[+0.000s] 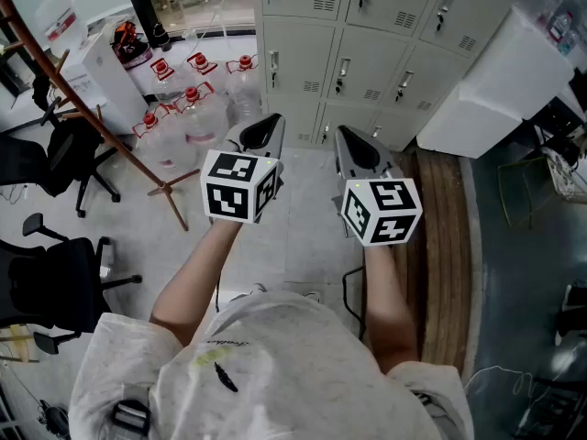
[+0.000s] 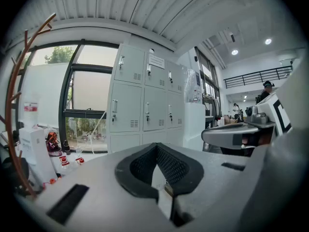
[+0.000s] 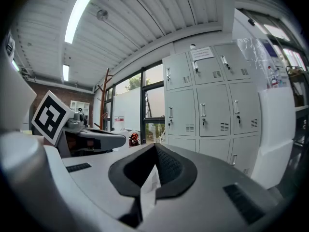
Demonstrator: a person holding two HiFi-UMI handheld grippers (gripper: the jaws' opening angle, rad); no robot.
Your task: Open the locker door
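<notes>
The bank of grey lockers point(image 1: 367, 62) stands ahead, every door closed, each with a small handle. It also fills the middle of the left gripper view as the lockers point(image 2: 145, 100) and the right of the right gripper view as the lockers point(image 3: 212, 100). My left gripper point(image 1: 271, 122) and right gripper point(image 1: 346, 134) are held side by side in front of the person's chest, pointed at the lockers and well short of them. Both are shut with nothing between the jaws, as seen up close on the left gripper point(image 2: 155, 148) and the right gripper point(image 3: 154, 148).
Several clear water bottles with red caps point(image 1: 188, 108) sit on the floor at the left of the lockers. A brown coat stand point(image 1: 92, 117) leans across the left, near black office chairs point(image 1: 55, 154). A white cabinet point(image 1: 495, 81) flanks the lockers on the right.
</notes>
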